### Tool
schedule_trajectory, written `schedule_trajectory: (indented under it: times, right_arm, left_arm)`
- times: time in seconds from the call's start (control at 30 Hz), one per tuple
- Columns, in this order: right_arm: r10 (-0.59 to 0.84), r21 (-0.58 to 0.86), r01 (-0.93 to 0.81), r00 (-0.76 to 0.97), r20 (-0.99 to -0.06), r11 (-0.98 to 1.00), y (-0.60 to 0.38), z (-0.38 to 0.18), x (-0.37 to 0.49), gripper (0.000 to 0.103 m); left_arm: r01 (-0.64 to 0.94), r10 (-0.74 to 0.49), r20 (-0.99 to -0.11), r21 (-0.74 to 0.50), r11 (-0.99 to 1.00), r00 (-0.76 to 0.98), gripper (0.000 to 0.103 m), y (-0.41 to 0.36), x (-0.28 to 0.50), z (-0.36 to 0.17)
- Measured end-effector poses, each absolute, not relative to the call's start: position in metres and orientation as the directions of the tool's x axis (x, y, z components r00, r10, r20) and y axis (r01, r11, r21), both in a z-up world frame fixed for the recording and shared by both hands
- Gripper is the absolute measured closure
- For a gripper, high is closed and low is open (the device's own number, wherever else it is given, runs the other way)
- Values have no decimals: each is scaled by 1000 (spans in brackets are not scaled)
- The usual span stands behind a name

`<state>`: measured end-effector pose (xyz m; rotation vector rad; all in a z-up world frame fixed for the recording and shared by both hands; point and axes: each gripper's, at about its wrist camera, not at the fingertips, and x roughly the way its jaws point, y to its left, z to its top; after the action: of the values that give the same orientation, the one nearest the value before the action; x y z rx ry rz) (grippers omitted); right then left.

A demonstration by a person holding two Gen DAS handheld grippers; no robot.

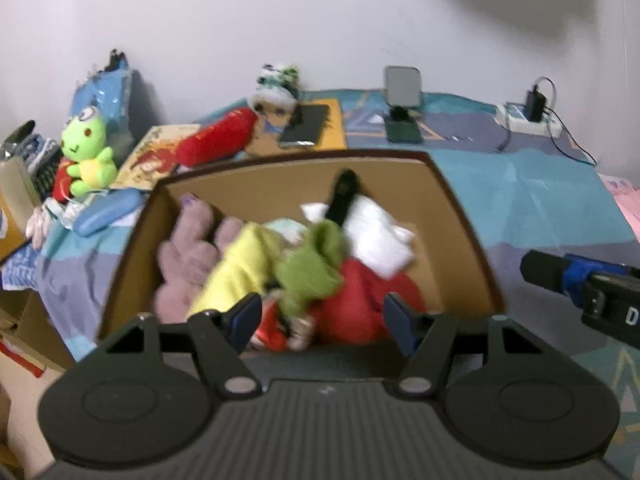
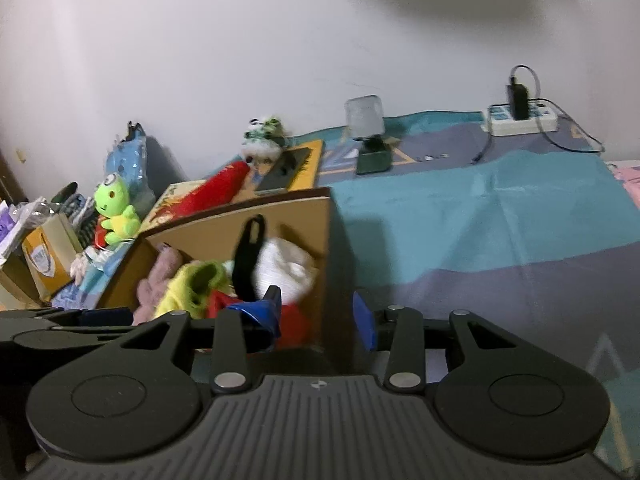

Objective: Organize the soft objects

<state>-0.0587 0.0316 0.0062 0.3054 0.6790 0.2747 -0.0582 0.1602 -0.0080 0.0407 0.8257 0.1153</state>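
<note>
A cardboard box [image 1: 460,216] sits on the bed and holds several soft things: a mauve plush [image 1: 188,256], a yellow cloth [image 1: 236,268], a green plush [image 1: 316,264], a red plush [image 1: 360,304], a white cloth [image 1: 376,236] and a black piece [image 1: 342,196]. My left gripper [image 1: 322,320] is open and empty above the box's near edge. My right gripper [image 2: 320,316] is open and empty, straddling the box's right wall [image 2: 324,240]; it also shows in the left wrist view [image 1: 580,284]. A green frog plush [image 1: 86,148] and a red plush roll [image 1: 218,136] lie outside, at the left.
The bed has a teal and purple cover [image 2: 480,220]. A phone [image 1: 306,126], a small mirror on a stand [image 1: 402,100] and a power strip with a charger [image 1: 528,116] lie by the wall. Books, a blue case [image 1: 106,212] and clutter sit at the left.
</note>
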Motion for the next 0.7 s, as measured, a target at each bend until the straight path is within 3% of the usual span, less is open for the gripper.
schedule_trajectory:
  times: [0.7]
  right_arm:
    - [153,196,-5,649,-745,981,-73,-35,-88,78]
  left_arm:
    - [77,-27,-878,12,997,479,35,18,-59,-70]
